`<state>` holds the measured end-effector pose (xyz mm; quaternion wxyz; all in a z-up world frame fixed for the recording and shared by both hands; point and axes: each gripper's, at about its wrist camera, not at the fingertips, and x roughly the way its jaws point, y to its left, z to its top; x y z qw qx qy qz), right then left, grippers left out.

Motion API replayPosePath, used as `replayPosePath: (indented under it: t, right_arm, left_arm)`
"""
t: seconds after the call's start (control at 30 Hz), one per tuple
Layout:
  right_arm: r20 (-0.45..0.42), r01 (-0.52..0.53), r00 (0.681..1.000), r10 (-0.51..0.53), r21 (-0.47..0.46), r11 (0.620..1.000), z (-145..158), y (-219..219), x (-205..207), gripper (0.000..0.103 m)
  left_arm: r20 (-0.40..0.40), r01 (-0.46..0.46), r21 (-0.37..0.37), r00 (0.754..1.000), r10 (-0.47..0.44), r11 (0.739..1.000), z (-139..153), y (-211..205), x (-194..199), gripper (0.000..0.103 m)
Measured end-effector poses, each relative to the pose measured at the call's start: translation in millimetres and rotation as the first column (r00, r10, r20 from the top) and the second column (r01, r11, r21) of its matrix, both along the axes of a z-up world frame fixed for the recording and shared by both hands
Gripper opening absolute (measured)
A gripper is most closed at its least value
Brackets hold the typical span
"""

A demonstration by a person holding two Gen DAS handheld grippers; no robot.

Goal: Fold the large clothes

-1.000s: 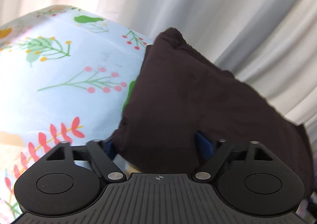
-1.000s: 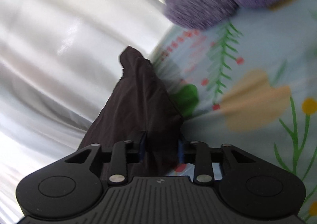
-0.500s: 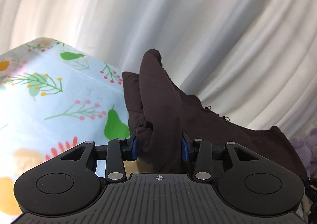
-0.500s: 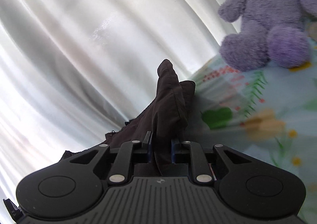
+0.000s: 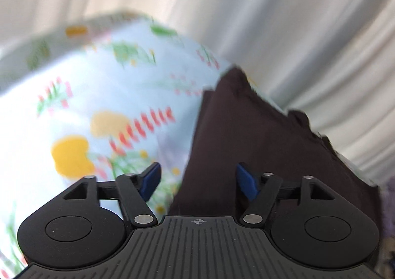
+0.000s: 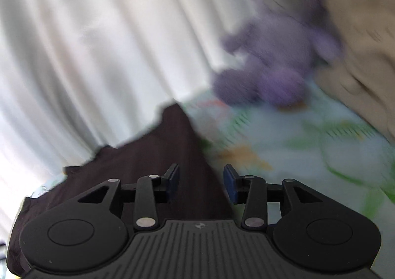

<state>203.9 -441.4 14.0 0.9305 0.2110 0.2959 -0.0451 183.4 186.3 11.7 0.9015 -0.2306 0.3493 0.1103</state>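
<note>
1. Left gripper [image 5: 197, 180]: jaws spread, released, above the dark brown garment [image 5: 259, 135].
2. Right gripper [image 6: 199, 181]: jaws parted, gripping nothing.
3. The garment lies on the floral sheet [image 5: 98, 96], beside the white curtain [image 5: 271, 19].
4. Purple plush bear [image 6: 279, 56] sits beyond the garment.

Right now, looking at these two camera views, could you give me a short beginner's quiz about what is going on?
1. True or false: the left hand-held gripper is clamped shut on the dark garment.
2. Which toy sits on the floral sheet? A) yellow duck B) purple plush bear C) red car
3. Fill in: the right hand-held gripper has its jaws ____.

Key
1. False: its jaws stand apart, with the garment's edge between them.
2. B, the purple plush bear, in front of the white curtain.
3. Open.
</note>
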Motion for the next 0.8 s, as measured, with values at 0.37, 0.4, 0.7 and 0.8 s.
replayPosePath:
  t: [0.37, 0.4, 0.7, 0.8]
  right_arm:
    - [0.026, -0.483, 0.874, 0.486, -0.073, 0.873, -35, 186, 123, 0.017]
    - [0.021, -0.511, 0.858, 0.513, -0.067, 0.857, -39, 196, 134, 0.017]
    - [-0.03, -0.491, 0.869, 0.494, -0.192, 0.85, -90, 186, 181, 0.013]
    - [-0.071, -0.366, 0.93, 0.361, -0.274, 0.889, -84, 137, 191, 0.011]
  left_arm:
    - [0.031, 0.197, 0.171, 0.978, -0.205, 0.965, -6, -111, 114, 0.085]
    - [0.033, 0.218, 0.179, 0.973, -0.227, 0.959, -9, -120, 125, 0.085]
    - [0.047, 0.212, 0.393, 0.967, -0.25, 0.895, -64, -138, 177, 0.093]
    - [0.018, 0.252, 0.413, 0.958, -0.285, 0.875, -59, -134, 181, 0.093]
